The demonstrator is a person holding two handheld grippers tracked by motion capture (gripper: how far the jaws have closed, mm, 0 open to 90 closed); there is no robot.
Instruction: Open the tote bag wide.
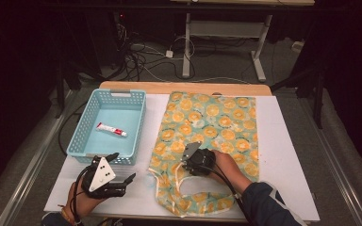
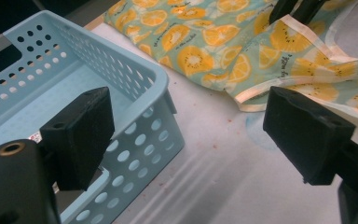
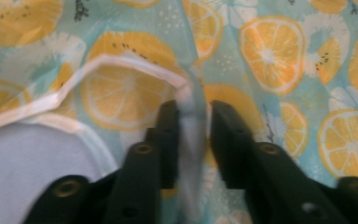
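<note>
Pinching the apron (image 3: 270,56) fold — right tool (image 3: 193,126) clamped.

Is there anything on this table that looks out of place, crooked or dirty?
Small things only. The orange-print apron lies rumpled at its near end, where the right gripper pinches a fold. The white table cover carries a faint bluish ring stain and reddish specks near the blue basket. The tube lies slanted in the basket.

The small dark lettering printed on the cloth (image 3: 270,56) is too blurred to read.
</note>
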